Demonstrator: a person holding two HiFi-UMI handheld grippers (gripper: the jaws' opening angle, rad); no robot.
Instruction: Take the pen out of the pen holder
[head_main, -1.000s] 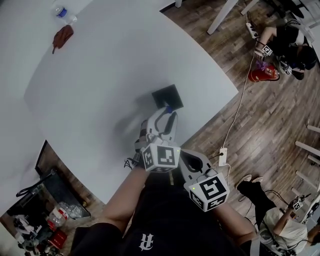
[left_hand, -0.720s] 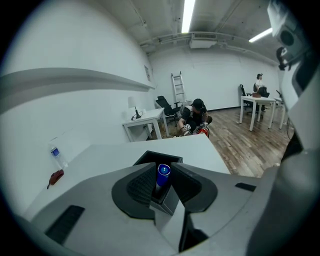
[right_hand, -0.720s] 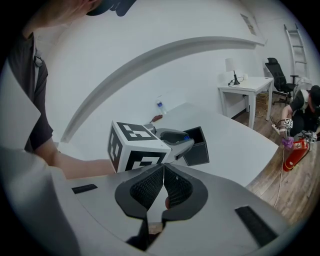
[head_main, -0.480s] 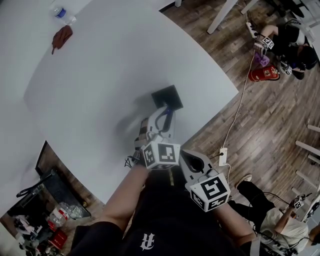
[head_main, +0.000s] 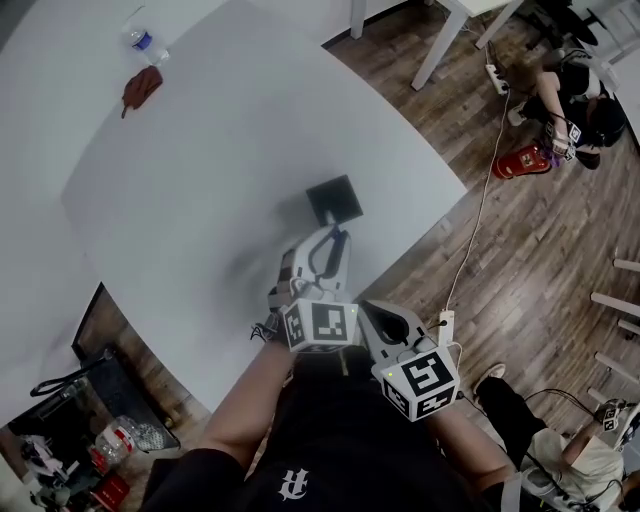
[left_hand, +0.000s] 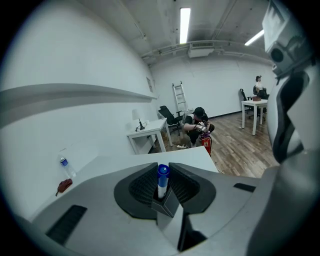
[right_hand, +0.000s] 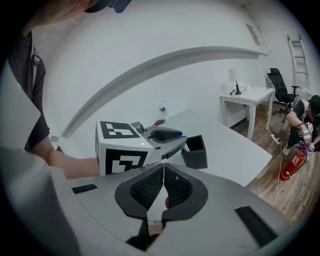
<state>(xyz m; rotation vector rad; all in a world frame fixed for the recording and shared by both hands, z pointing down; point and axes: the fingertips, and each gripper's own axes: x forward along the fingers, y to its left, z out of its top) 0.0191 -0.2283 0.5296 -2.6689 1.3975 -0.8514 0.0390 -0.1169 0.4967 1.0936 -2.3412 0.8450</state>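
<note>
Around me lay a wood-plank floor (head_main: 540, 240) and white walls (left_hand: 60, 55); a ladder (left_hand: 179, 97) leaned beneath ceiling strip lights (left_hand: 184, 22).

The pen holder (head_main: 334, 200) stands on the table (head_main: 220, 140) near its right edge, the pen (left_hand: 162, 179) upright in it between the left gripper's (head_main: 334, 236) jaws. The right gripper (right_hand: 163, 170) sits behind and right of the left one; a bottle (head_main: 140, 41) stands at the table's far left

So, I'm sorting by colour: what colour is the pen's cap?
Blue pen cap, clearest in left gripper view.
</note>
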